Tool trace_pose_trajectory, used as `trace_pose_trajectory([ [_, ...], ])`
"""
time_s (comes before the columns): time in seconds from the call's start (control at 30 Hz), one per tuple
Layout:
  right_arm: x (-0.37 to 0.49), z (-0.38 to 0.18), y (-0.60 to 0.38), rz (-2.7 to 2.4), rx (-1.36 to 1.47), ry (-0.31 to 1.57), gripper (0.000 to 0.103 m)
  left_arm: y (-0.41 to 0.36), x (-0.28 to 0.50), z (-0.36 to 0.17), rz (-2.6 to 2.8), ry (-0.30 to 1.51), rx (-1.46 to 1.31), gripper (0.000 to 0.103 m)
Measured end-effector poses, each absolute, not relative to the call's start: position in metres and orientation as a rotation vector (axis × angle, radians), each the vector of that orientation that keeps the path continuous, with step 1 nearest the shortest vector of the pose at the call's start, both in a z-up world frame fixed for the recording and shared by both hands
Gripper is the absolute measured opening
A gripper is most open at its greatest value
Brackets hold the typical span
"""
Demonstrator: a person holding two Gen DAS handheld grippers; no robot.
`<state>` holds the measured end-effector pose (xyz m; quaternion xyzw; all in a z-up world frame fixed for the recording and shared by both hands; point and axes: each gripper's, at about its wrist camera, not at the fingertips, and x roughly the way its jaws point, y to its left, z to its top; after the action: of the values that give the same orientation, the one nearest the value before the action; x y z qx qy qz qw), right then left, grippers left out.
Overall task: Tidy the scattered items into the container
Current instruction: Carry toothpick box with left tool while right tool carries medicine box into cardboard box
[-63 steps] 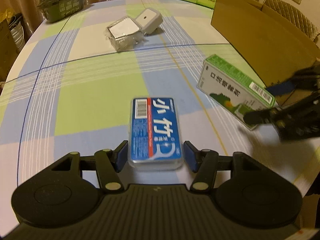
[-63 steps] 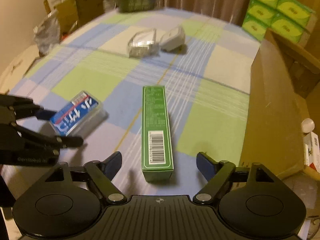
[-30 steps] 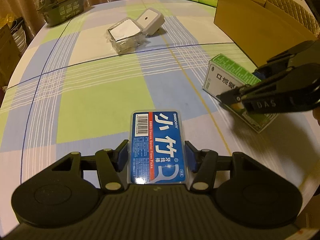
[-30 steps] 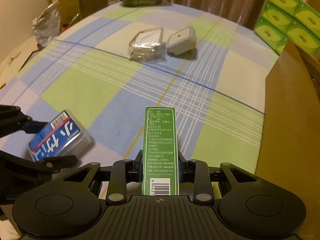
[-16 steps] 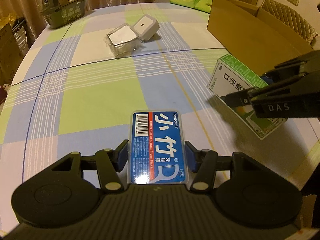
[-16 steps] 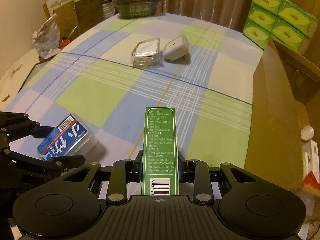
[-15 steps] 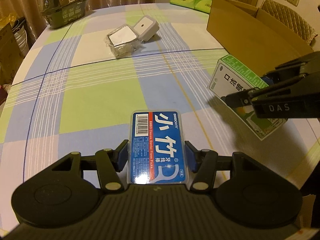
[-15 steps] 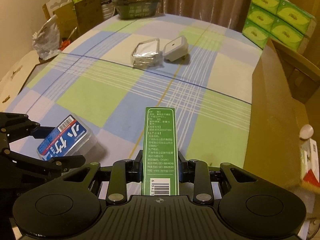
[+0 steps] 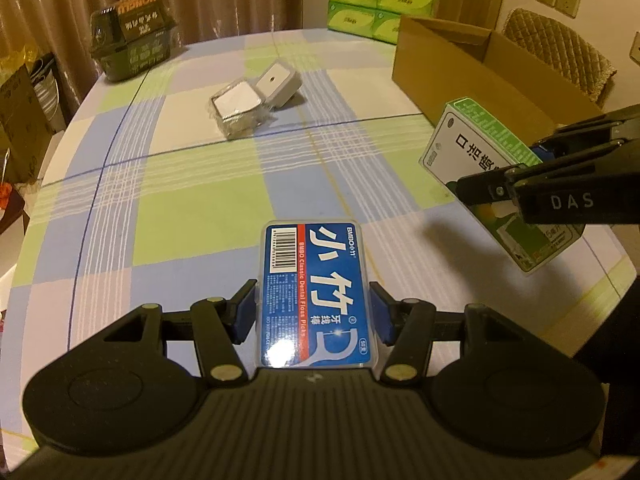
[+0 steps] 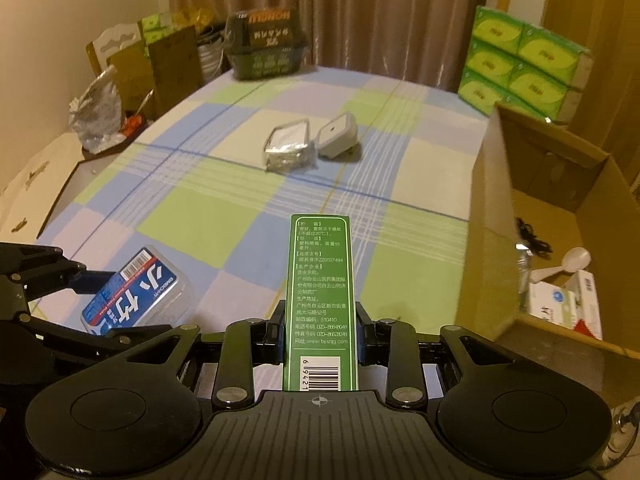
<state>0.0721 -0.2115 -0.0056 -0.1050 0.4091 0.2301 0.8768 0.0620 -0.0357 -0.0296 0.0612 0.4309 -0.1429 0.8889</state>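
Note:
My left gripper [image 9: 313, 314] is shut on a blue dental floss pick case [image 9: 314, 280] and holds it above the checked tablecloth. The case also shows in the right wrist view [image 10: 136, 294]. My right gripper [image 10: 320, 330] is shut on a long green carton [image 10: 320, 292] and holds it in the air; the carton shows in the left wrist view [image 9: 492, 176] at the right. The open cardboard box [image 10: 492, 216] stands at the right and holds several small items. A clear wrapped packet [image 10: 289, 150] and a grey square case [image 10: 336, 138] lie mid-table.
A dark green container [image 10: 266, 46] stands at the table's far edge. Green tissue packs [image 10: 520, 64] are stacked behind the box. A chair [image 9: 560, 52] stands beyond the box. Cartons and a foil bag [image 10: 98, 116] sit off the table's left side.
Both grippers closed on their items and lifted them off the table. The views have risen and now look further across the table and into the cardboard box.

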Motion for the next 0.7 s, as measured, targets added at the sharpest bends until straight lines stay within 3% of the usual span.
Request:
trace_pose_trajectory([
  [0.7,0.044,0.041,-0.301,0.312,-0.118,0.743,0.028,-0.096,0.045,0.014,-0.396,0.82,0.094,0.052],
])
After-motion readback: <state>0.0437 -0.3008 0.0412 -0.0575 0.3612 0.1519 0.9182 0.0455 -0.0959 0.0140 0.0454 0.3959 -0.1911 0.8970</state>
